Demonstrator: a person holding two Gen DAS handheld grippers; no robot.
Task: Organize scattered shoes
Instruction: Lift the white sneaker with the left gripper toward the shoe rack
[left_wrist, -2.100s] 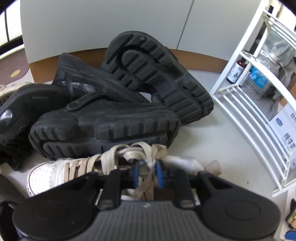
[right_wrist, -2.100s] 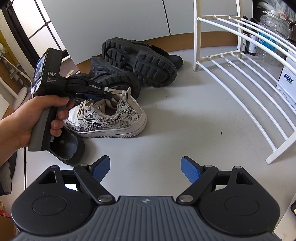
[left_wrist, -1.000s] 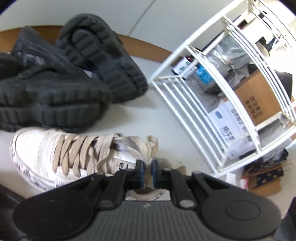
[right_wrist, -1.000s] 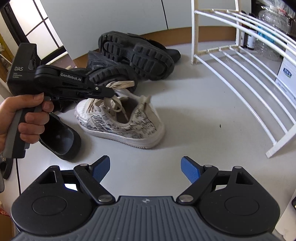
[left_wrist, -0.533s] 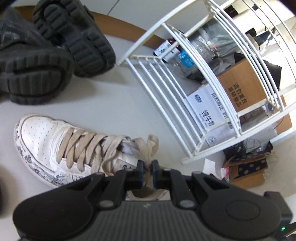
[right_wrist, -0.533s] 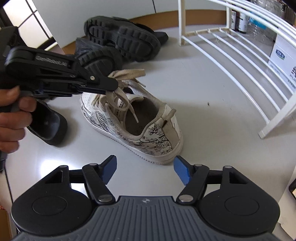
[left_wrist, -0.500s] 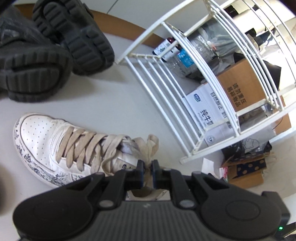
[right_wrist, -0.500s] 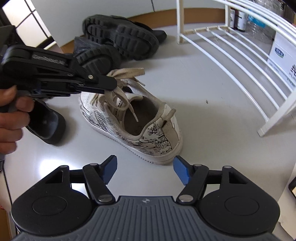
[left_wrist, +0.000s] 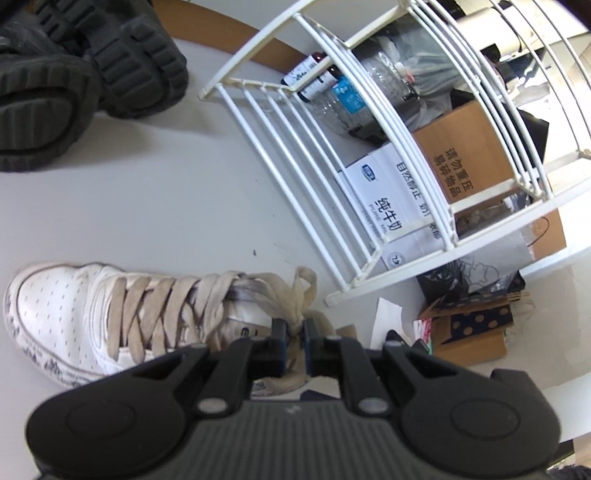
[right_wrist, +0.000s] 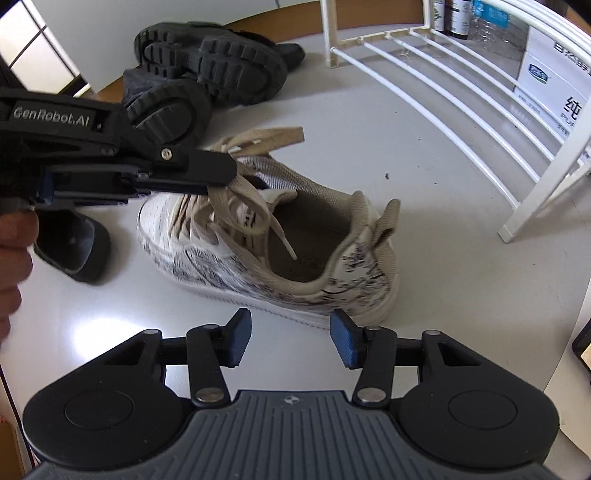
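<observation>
carefully: getting a second grip on the sneaker's heel

here the left gripper (left_wrist: 293, 341) is clenched on the knotted beige laces (left_wrist: 295, 295) of the white low-top sneaker with inky black print (right_wrist: 266, 236), which sits on the pale grey surface (right_wrist: 424, 206) about mid-way between the pile of chunky black rubber-soled shoes (right_wrist: 210, 70) toward the far left corner and the white wire shoe rack (right_wrist: 461, 92) along the right edge. the right gripper (right_wrist: 291, 338) hovers just short of the heel, its blue pads (right_wrist: 341, 341) narrowing with nothing between them yet

judged from this, the step is to take the heel so both hands can carry the shoe to the rack. laces are a floppy hold, so the shoe will likely swing; bring the right fingers down over the padded heel collar (right_wrist: 354, 236), one pad inside and one outside, before closing fully. keep the laces taut but not yanked, and keep the toe clear of the black slip-on (right_wrist: 74, 247) just beside it on the left
</observation>
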